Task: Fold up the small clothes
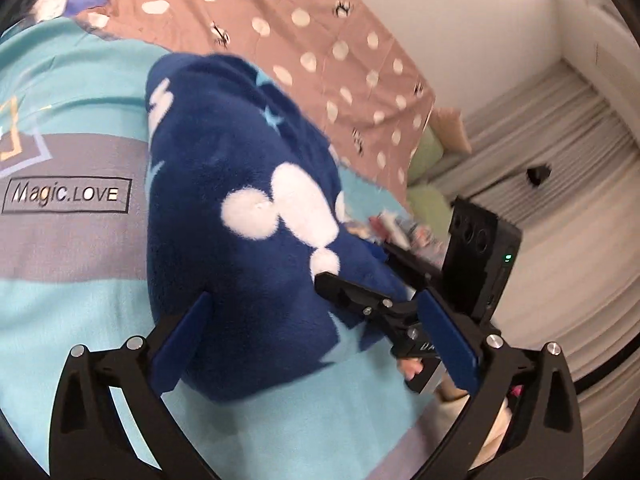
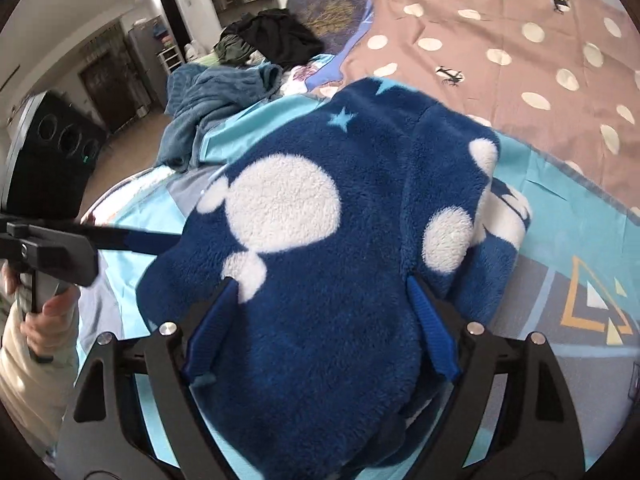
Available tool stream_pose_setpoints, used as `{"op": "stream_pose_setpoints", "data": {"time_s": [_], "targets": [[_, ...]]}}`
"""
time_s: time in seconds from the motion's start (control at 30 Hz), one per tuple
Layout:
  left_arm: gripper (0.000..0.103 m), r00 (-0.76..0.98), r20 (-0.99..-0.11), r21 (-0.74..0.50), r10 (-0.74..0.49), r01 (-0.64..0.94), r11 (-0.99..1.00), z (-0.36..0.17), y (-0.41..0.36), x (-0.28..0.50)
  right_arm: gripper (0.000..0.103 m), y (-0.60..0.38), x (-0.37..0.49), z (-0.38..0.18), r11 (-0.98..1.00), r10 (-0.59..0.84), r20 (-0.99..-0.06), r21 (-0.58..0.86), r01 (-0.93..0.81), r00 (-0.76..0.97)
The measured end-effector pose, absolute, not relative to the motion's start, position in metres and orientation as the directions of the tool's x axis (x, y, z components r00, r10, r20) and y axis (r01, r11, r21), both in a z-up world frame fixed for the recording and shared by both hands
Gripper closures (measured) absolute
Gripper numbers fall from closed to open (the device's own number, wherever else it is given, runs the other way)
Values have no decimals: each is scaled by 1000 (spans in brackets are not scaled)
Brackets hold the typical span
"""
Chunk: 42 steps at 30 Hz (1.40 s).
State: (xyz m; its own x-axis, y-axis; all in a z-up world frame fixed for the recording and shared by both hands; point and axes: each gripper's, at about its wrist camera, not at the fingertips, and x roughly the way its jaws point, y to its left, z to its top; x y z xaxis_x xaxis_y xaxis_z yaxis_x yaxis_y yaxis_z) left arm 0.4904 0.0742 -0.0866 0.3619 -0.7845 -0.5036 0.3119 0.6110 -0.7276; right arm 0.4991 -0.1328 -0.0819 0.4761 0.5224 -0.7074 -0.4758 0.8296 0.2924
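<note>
Fleece, navy blue with white blobs and small pale-blue stars, made up the small garment (image 2: 320,240) that lay bunched in a thick mound on the bed's turquoise and grey printed sheet (image 1: 72,128) (the words "Magic.LOVE" showed in a box on its grey band). Beyond the mound a dusty-pink cover with cream dots (image 2: 520,40) was spread over the far part of the bed.

The right tongs (image 2: 320,312) stood wide apart with the near end of the fleece garment bulging between the two blue pads; both pads touched its sides, though whether they pinched it could not be told. The left tongs (image 1: 316,344) gaped wide too, the left pad (image 1: 188,336) against the edge of the mound, the other pad clear of it, nothing clamped.

Further off on the bed sat a crumpled grey-blue towel (image 2: 212,104) and a heap of dark clothes (image 2: 276,36).
</note>
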Motion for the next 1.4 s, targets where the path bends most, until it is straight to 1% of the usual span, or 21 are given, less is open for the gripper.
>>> {"op": "stream_pose_setpoints", "data": {"time_s": [0.03, 0.07, 0.1, 0.13, 0.17, 0.2, 0.27, 0.3, 0.37, 0.43, 0.5, 0.6, 0.7, 0.77, 0.83, 0.93, 1.07, 1.4], "targets": [[1, 379, -514, -710, -769, 316, 630, -79, 75, 483, 17, -142, 491, -68, 829, 541, -686, 338, -446, 486], [1, 407, -538, -669, -738, 327, 667, -69, 75, 472, 17, -148, 482, -59, 835, 539, -672, 345, -429, 508], [1, 476, -580, -574, -661, 336, 746, -52, 74, 452, 17, -154, 469, -46, 849, 520, -659, 332, -411, 544], [1, 526, -607, -500, -596, 330, 801, -41, 71, 438, 16, -159, 452, -31, 876, 474, -651, 286, -388, 592], [1, 563, -627, -437, -539, 319, 841, -34, 68, 427, 12, -161, 433, -18, 906, 414, -648, 224, -360, 639], [1, 611, -642, -357, -463, 297, 886, -23, 64, 409, 9, -161, 423, -13, 919, 384, -644, 193, -345, 662], [1, 668, -651, -258, -361, 252, 933, -9, 57, 380, 8, -160, 387, 2, 953, 286, -631, 109, -282, 721], [1, 680, -651, -238, -338, 241, 941, -5, 54, 370, 7, -158, 370, 7, 964, 249, -620, 81, -254, 744], [1, 696, -642, -233, -322, 223, 947, -1, 52, 351, 3, -154, 343, 12, 973, 207, -602, 48, -224, 771], [1, 710, -649, -238, -272, 150, 960, 0, 54, 333, 3, -151, 318, 15, 979, 184, -591, 35, -203, 786], [1, 709, -661, -247, -246, 103, 963, -3, 56, 318, 3, -144, 292, 14, 985, 144, -589, 9, -171, 795], [1, 704, -681, -228, -199, 54, 972, -6, 55, 287, 2, -138, 263, 15, 989, 108, -586, -21, -148, 803], [1, 733, -670, -160, -115, 8, 987, -5, 49, 250, 2, -142, 229, 19, 995, 82, -572, -6, -104, 816], [1, 765, -642, -94, -60, -1, 996, 0, 41, 229, 2, -145, 214, 21, 996, 84, -573, 14, -92, 815], [1, 781, -624, -39, -31, 8, 999, 5, 34, 214, 2, -147, 203, 23, 996, 84, -571, 19, -89, 817], [1, 786, -618, 3, -20, 27, 1000, 10, 27, 199, 2, -146, 186, 27, 997, 74, -554, 9, -83, 829], [1, 789, -613, -36, -37, 19, 999, 16, 32, 184, 2, -149, 171, 34, 997, 71, -536, 21, -71, 841], [1, 794, -607, -40, -24, -1, 999, 22, 36, 171, 2, -147, 160, 38, 997, 62, -533, 3, -71, 844]]}}
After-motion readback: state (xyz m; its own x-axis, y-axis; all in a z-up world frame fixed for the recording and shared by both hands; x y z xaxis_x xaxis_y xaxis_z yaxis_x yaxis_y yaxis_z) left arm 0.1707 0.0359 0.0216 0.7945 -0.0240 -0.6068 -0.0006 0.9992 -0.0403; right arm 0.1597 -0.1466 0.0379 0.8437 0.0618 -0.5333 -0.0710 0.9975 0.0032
